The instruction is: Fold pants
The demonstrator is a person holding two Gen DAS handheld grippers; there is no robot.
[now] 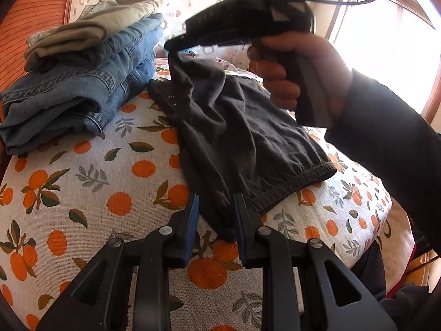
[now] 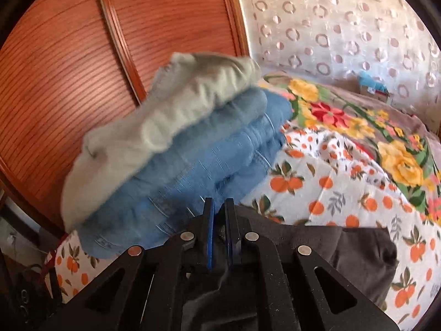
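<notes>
Folding was half done: right claw (image 2: 219,207) clenched dark pants (image 1: 234,127), left claw (image 1: 216,204) released around their 6 o'clock edge.

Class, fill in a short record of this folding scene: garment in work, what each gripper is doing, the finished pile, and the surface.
Garment: dark pants, partly lifted off the bed
Left gripper: jaws open around a hanging edge of the pants
Right gripper: shut on the pants, holding them up
Pile: beige pants on folded jeans
Surface: orange-print sheet
</notes>
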